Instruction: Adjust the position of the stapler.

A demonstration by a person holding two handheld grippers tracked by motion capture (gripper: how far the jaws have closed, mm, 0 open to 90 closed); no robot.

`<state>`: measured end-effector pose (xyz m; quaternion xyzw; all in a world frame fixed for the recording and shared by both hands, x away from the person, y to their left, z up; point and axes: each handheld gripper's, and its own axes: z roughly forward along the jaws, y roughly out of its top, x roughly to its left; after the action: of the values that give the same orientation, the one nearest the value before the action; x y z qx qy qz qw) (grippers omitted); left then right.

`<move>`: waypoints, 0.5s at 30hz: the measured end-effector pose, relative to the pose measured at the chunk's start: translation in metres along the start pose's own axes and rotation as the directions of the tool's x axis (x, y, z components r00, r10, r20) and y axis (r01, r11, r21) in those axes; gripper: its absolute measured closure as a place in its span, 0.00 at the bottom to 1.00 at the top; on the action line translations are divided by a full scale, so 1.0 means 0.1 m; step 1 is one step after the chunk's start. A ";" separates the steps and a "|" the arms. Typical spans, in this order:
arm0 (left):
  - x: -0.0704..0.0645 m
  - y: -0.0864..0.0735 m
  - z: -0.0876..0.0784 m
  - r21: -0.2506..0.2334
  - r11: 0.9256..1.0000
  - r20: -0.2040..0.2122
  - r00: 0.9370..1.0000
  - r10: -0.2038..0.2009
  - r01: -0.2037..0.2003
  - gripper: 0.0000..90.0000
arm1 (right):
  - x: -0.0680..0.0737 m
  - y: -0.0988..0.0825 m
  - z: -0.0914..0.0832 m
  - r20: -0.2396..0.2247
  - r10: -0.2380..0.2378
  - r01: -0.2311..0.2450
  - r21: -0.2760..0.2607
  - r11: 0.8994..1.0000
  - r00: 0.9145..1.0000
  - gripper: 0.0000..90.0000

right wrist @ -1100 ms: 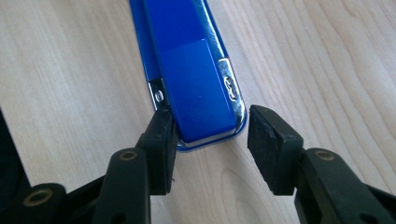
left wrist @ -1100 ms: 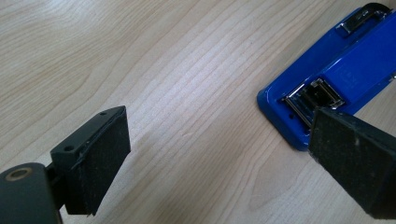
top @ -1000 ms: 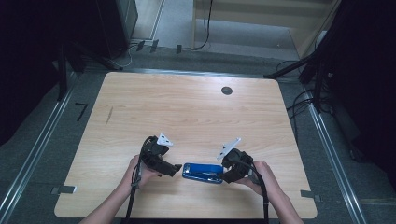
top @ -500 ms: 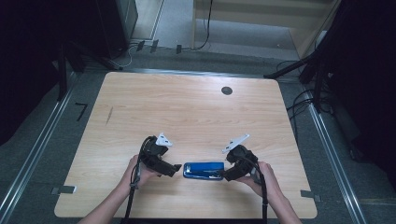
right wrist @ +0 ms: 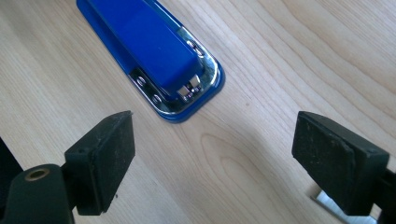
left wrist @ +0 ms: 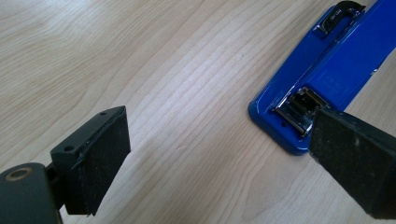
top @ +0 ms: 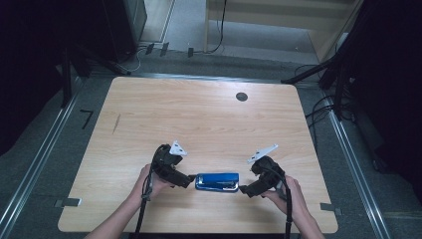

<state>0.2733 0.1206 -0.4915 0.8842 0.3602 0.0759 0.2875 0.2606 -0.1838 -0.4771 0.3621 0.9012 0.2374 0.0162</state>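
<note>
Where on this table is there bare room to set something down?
Bare wood runs from the stapler back to the far edge, past the round port. The near edge is crowded: the left gripper and right gripper flank the stapler, both open.

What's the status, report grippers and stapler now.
Left gripper open, off the stapler's end. Right gripper open, jaws just been opening, nothing between them. Stapler flat on the table, free. Nothing in the way.

Lab-like recording bay: lone wooden table (top: 199,114), floor rails (top: 40,164), trailing cables (top: 318,107).
</note>
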 end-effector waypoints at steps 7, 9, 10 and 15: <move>-0.03 0.03 0.06 0.009 1.000 0.010 1.000 0.015 -0.015 0.07 | -0.06 -0.06 -0.04 0.016 0.022 -0.022 -0.016 1.000 1.000 0.15; -0.03 0.04 0.07 0.008 1.000 0.007 1.000 0.014 -0.014 0.07 | -0.06 -0.07 -0.05 0.017 0.028 -0.028 -0.018 0.999 0.999 0.15; -0.04 0.04 0.07 0.003 1.000 0.008 1.000 0.010 -0.010 0.07 | -0.07 -0.07 -0.05 0.019 0.028 -0.028 -0.014 1.000 0.999 0.15; -0.04 0.04 0.08 0.008 1.000 0.016 1.000 0.017 -0.017 0.07 | -0.09 -0.08 -0.05 0.017 0.046 -0.045 -0.019 0.999 0.999 0.15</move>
<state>0.2756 0.1116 -0.4958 0.8890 0.3507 0.0696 0.2862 0.2611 -0.1970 -0.4775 0.3843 0.8904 0.2431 0.0219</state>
